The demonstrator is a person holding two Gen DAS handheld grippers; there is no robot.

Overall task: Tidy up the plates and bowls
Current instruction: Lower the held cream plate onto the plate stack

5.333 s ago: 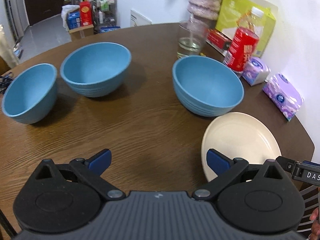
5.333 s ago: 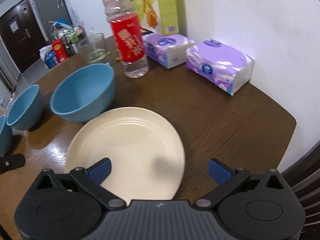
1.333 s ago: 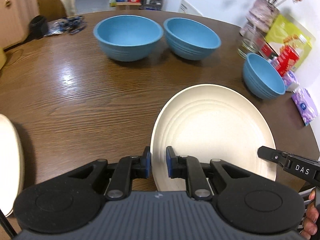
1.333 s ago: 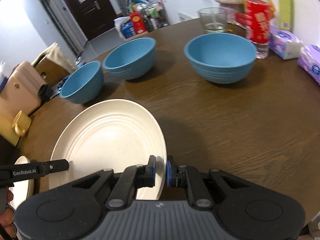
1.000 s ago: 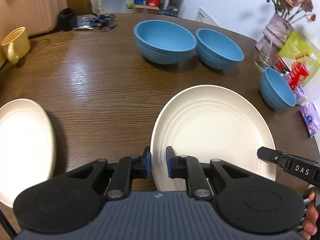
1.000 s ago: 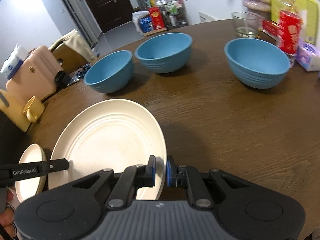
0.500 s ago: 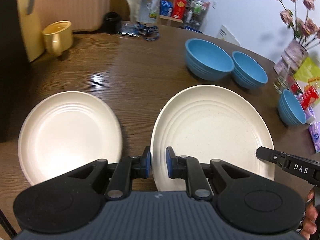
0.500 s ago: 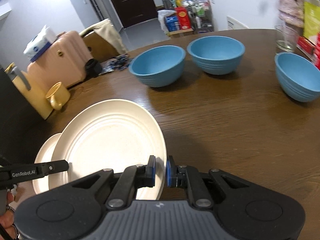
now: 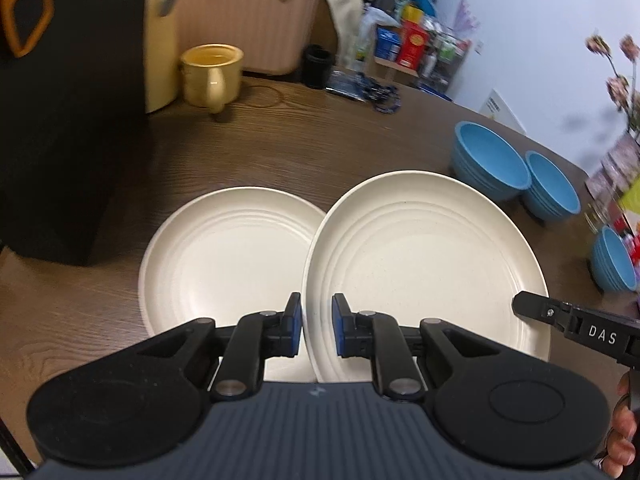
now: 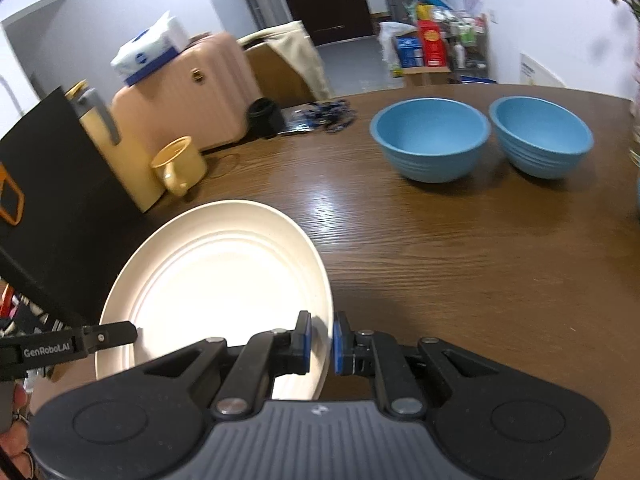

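- The second cream plate [image 9: 228, 256] lies flat on the brown table [image 9: 320, 140], at the left.
- The left gripper [image 9: 316, 330] is clamped on the left rim of the held cream plate [image 9: 424, 264], which partly overlaps the lying plate.
- The right gripper [image 10: 320, 338] is clamped on its right rim.
- Three blue bowls [image 9: 490, 168] stand farther right.
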